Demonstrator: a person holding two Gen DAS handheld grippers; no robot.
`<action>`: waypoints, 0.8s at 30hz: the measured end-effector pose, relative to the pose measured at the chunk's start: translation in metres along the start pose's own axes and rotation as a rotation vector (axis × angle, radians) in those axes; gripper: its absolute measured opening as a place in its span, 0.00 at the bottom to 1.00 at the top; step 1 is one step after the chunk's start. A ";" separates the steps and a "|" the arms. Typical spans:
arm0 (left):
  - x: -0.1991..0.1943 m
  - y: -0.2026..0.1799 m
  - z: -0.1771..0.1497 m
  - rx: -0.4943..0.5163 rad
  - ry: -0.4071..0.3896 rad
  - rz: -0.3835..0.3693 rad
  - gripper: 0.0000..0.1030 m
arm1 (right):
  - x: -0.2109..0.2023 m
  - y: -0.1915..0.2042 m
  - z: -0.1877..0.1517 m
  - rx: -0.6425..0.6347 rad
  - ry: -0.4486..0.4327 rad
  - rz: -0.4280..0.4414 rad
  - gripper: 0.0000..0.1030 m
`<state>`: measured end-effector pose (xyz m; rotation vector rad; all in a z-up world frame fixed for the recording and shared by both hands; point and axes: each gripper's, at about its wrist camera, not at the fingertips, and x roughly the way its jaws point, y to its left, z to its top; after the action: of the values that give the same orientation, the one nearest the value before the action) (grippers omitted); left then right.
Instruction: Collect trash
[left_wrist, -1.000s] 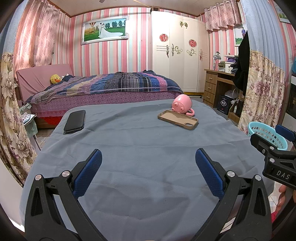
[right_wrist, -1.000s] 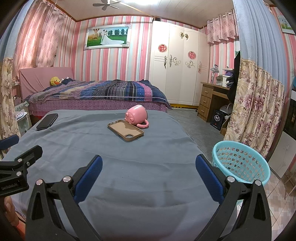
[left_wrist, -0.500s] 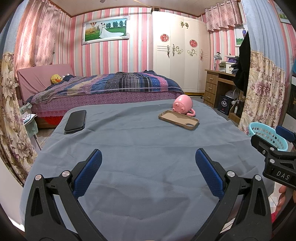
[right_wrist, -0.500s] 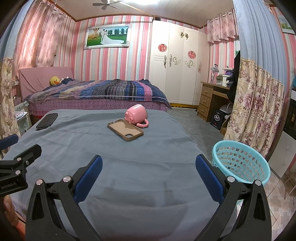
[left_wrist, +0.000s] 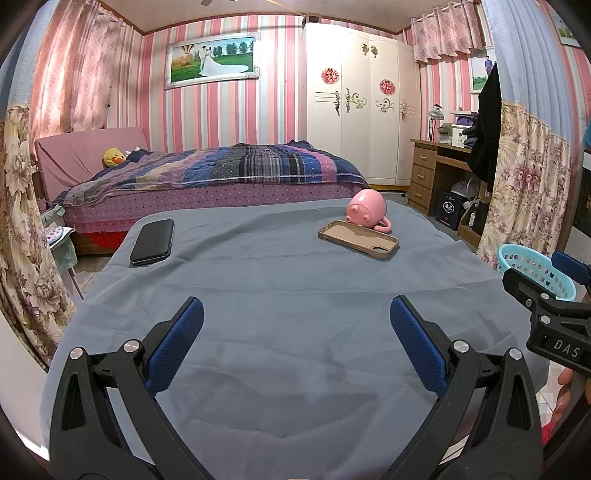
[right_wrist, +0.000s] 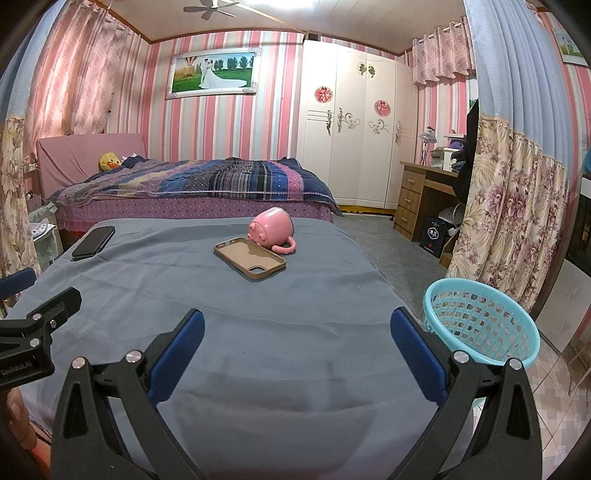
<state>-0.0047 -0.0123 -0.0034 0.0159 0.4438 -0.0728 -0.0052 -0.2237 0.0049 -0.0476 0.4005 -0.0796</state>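
A table covered in grey-blue cloth (left_wrist: 288, 325) (right_wrist: 295, 332) lies ahead. On it a pink pig-shaped mug (left_wrist: 366, 210) (right_wrist: 272, 230) lies on its side at the far end, touching a tan phone case (left_wrist: 359, 240) (right_wrist: 249, 258). A black phone (left_wrist: 152, 246) (right_wrist: 93, 242) lies at the far left. A turquoise mesh basket (right_wrist: 480, 325) (left_wrist: 535, 269) stands off the table's right edge. My left gripper (left_wrist: 295, 332) is open and empty above the near cloth. My right gripper (right_wrist: 295, 339) is open and empty, beside the left one.
A bed (left_wrist: 214, 177) with a plaid quilt stands beyond the table. A white wardrobe (left_wrist: 358, 118) and a wooden desk (left_wrist: 436, 173) are at the back right. Floral curtains (right_wrist: 509, 206) hang at the right, and more at the left (left_wrist: 22, 229).
Both views have shifted only very slightly. Nothing on the table has moved and both grippers stay open.
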 end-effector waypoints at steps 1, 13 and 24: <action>0.000 0.000 0.000 0.000 0.000 0.000 0.95 | 0.000 0.000 0.000 0.000 0.000 0.000 0.96; 0.001 0.006 0.001 -0.006 0.000 0.002 0.95 | 0.000 0.000 0.000 0.000 0.000 0.000 0.96; 0.001 0.006 0.001 -0.006 0.000 0.002 0.95 | 0.000 -0.001 0.000 0.000 0.000 0.000 0.96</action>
<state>-0.0034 -0.0066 -0.0030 0.0101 0.4438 -0.0690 -0.0053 -0.2243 0.0055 -0.0472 0.4006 -0.0794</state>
